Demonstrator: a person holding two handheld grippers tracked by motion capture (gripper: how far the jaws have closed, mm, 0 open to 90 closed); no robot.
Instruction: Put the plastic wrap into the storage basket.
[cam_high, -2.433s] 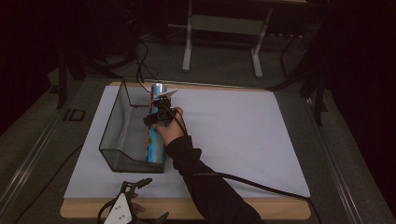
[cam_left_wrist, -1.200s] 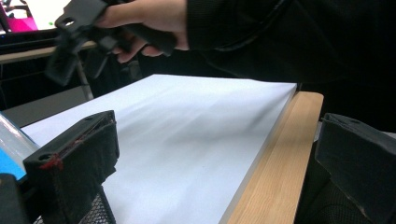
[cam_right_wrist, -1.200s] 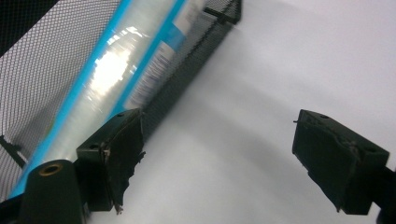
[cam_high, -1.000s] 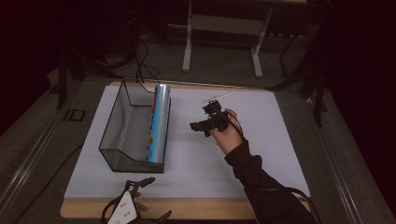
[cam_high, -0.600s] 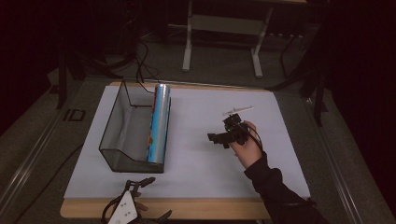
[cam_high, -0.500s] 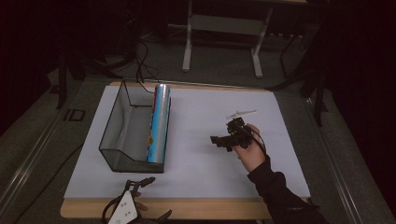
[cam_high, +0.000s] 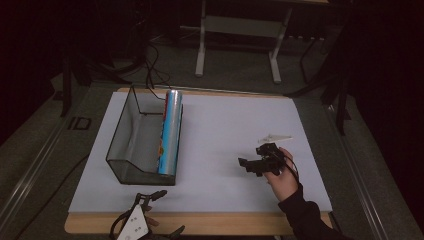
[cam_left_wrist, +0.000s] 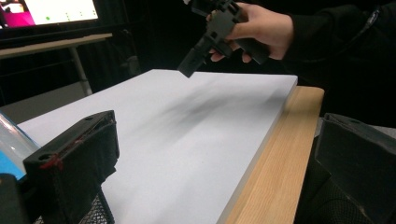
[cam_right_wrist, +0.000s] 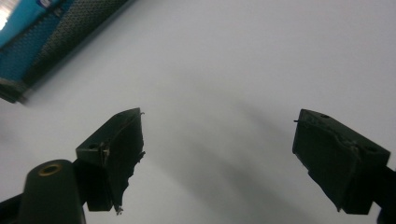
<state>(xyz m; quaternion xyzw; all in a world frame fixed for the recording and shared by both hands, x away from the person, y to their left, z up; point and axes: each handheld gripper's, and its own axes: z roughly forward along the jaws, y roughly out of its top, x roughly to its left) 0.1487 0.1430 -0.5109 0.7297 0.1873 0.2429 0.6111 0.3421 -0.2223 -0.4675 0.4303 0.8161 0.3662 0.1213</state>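
Note:
A shiny blue tube (cam_high: 170, 131) lies lengthwise inside a black mesh basket (cam_high: 131, 150), against its right wall, on the left half of the white mat. In the right gripper view the tube (cam_right_wrist: 25, 21) shows blue behind the mesh (cam_right_wrist: 70, 28). My right gripper (cam_high: 246, 166), in a hand with a dark sleeve, hovers low over the mat's right half and points left. It is open with only bare mat between its jaws (cam_right_wrist: 217, 140). My left gripper (cam_high: 150, 200) rests at the table's front edge, open and empty (cam_left_wrist: 219, 140). It looks across at the right gripper (cam_left_wrist: 191, 65).
The white mat (cam_high: 225, 120) covers most of a wooden tabletop whose bare edge (cam_high: 225, 225) runs along the front. Beyond the table stand the legs of a metal stand (cam_high: 202, 40) and dark cables on the floor. A lit screen (cam_left_wrist: 51, 11) glows far off.
My right gripper has left the tube in the basket and travelled right and toward the front over the mat, sinking a little, jaws empty. The left gripper stays where it was.

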